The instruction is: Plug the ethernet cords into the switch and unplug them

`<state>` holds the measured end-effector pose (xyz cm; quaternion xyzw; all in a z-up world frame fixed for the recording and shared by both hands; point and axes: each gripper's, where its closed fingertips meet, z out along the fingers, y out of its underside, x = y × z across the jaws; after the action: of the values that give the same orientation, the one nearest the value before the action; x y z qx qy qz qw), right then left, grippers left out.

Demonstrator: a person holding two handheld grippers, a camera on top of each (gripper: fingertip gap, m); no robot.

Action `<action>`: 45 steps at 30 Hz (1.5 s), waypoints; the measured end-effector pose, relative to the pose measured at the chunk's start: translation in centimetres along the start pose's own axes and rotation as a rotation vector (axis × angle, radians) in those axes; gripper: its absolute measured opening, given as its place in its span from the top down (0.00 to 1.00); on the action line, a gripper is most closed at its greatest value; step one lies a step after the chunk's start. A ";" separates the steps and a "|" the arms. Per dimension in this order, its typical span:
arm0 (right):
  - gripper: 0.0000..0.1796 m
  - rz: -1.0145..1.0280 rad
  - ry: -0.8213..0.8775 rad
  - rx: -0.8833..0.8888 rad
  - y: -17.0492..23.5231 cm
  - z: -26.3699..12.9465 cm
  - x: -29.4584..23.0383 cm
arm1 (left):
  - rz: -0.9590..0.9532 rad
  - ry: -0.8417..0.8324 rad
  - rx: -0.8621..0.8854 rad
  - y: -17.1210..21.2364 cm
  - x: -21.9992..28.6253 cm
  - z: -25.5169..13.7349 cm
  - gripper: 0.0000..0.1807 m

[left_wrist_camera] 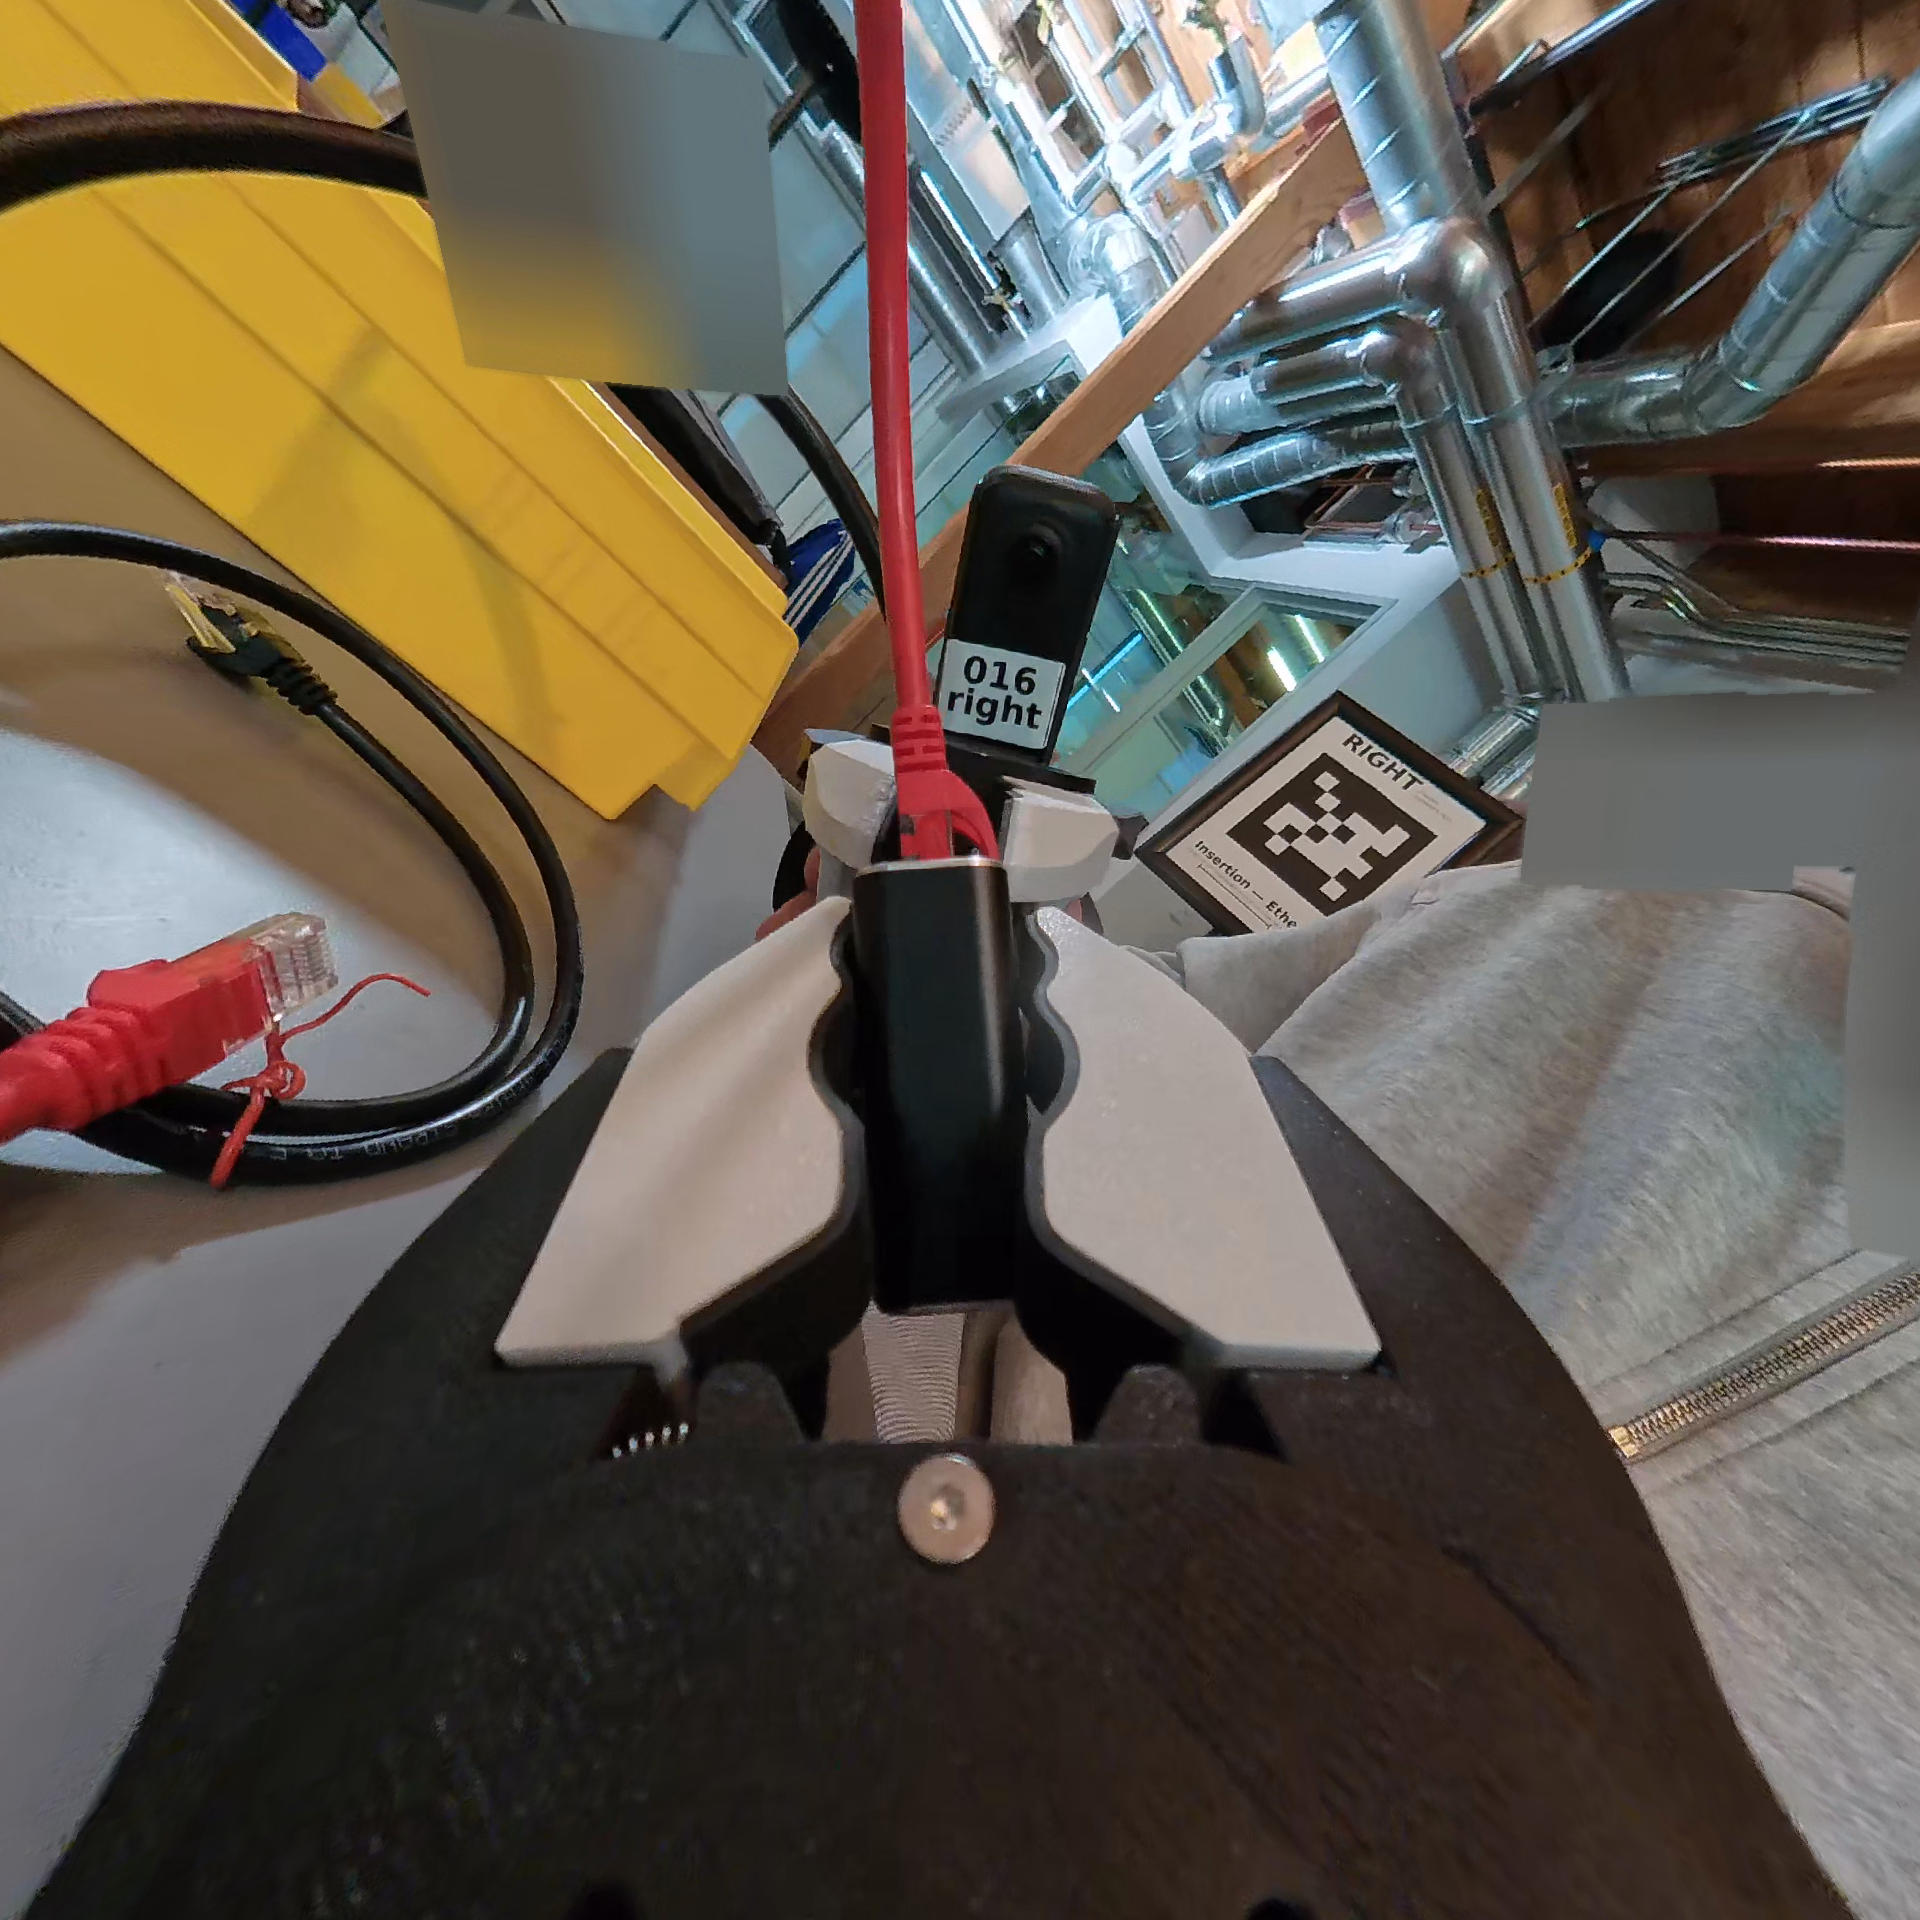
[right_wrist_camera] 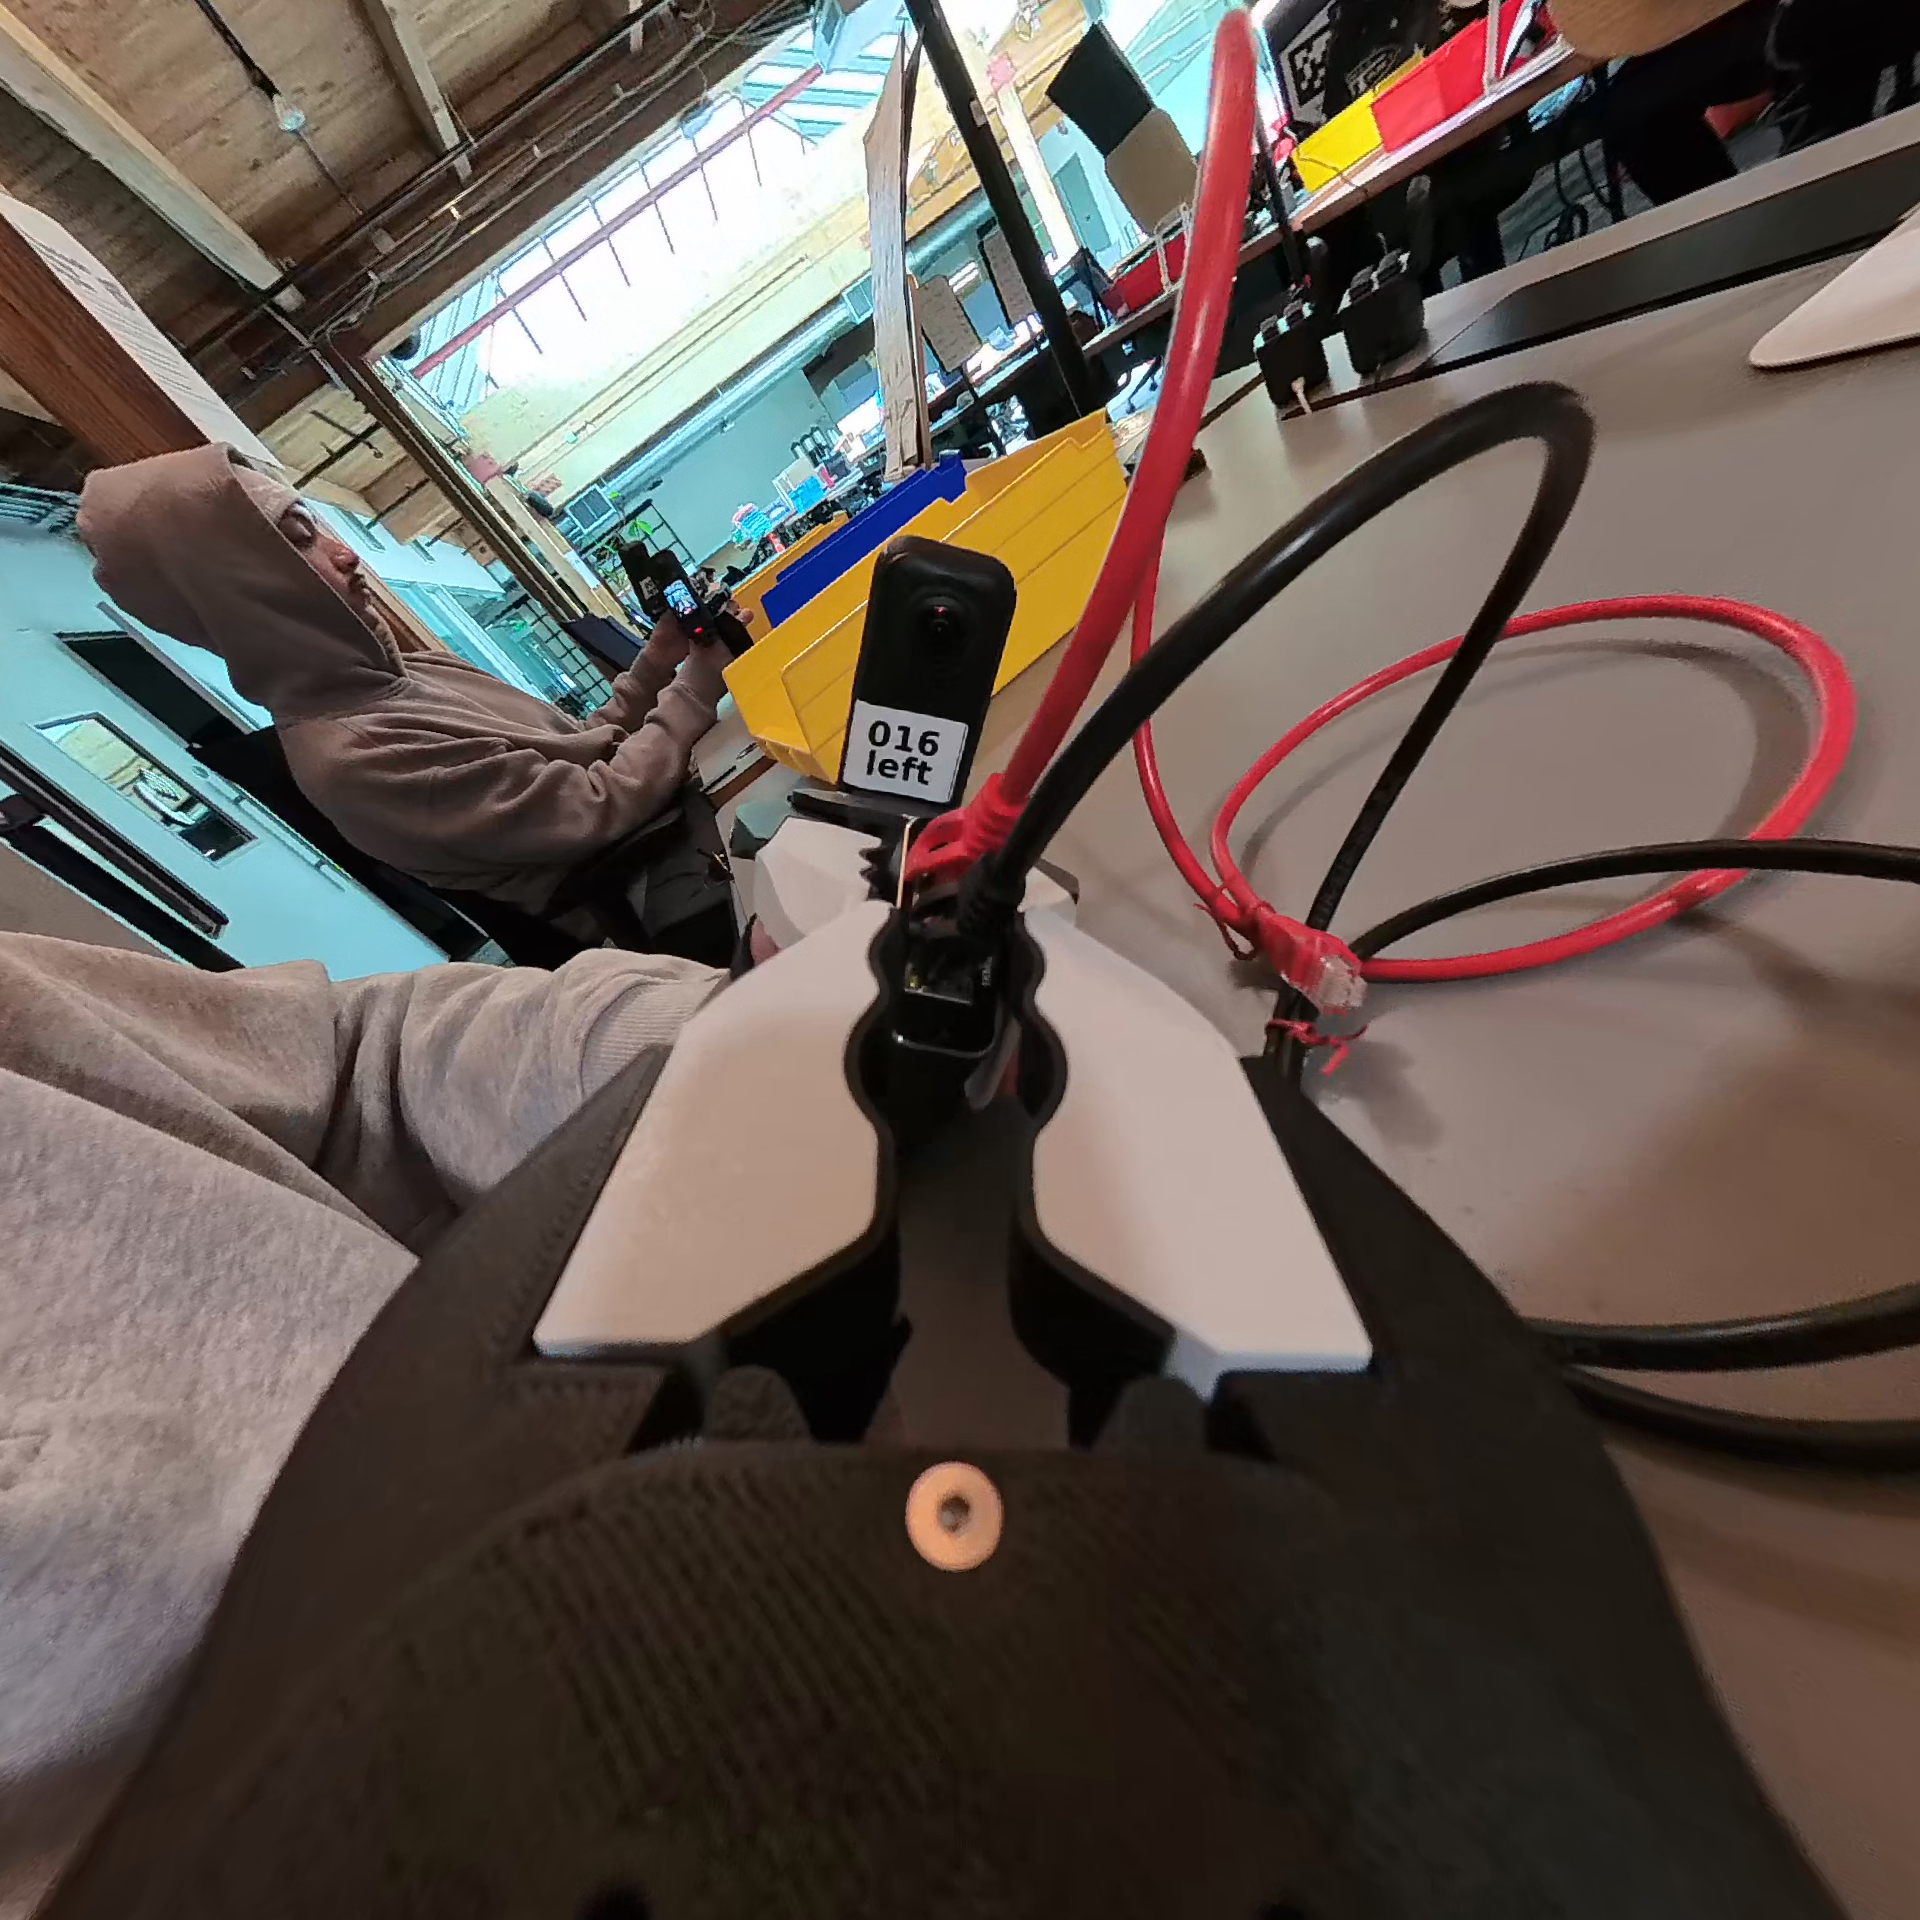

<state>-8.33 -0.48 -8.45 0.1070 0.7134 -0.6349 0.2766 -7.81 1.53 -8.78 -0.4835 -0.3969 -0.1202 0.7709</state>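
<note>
Left gripper point(left_wrist_camera: 935, 997) jaws clamped on the black switch point(left_wrist_camera: 935, 1081), held off the counter point(right_wrist_camera: 1662, 1091). Right gripper point(right_wrist_camera: 951, 997), facing it at 12 o'clock, jaws closed at the plugs; exact hold unclear. Red cord point(left_wrist_camera: 894, 416) and black cord point(right_wrist_camera: 1299, 582) both seated. Loose red plug point(left_wrist_camera: 281, 966) lies at 9 o'clock. Judged: unplug step; next needs latch pressed, straight pull.

Yellow bin point(left_wrist_camera: 416, 436), perhaps plastic, framed marker card point(left_wrist_camera: 1330, 821)
</note>
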 end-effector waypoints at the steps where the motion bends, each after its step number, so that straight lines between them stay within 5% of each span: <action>1: 0.90 -0.008 0.002 -0.006 0.1 0.0 0.0 | -0.004 -0.002 -0.004 0.1 0.0 0.0 0.87; 23: 0.91 -0.330 0.114 -0.009 -1.4 0.1 -0.4 | -0.126 0.107 -0.013 0.5 1.2 1.0 0.84; 34: 0.92 -0.386 0.180 0.049 -2.7 0.1 -0.9 | -0.186 0.181 0.055 -0.2 1.9 1.4 0.84; 41: 0.92 -0.250 0.133 0.097 -2.9 0.3 -0.7 | -0.181 0.162 0.075 -0.3 1.6 1.4 0.84; 45: 0.91 -0.519 0.235 -0.008 -2.5 0.5 -0.3 | -0.155 0.119 0.048 -0.2 1.2 1.1 0.84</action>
<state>-9.26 -1.30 -6.23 -0.0074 0.7466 -0.6649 0.0205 -7.69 2.61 -7.49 -0.4247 -0.3894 -0.1983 0.7929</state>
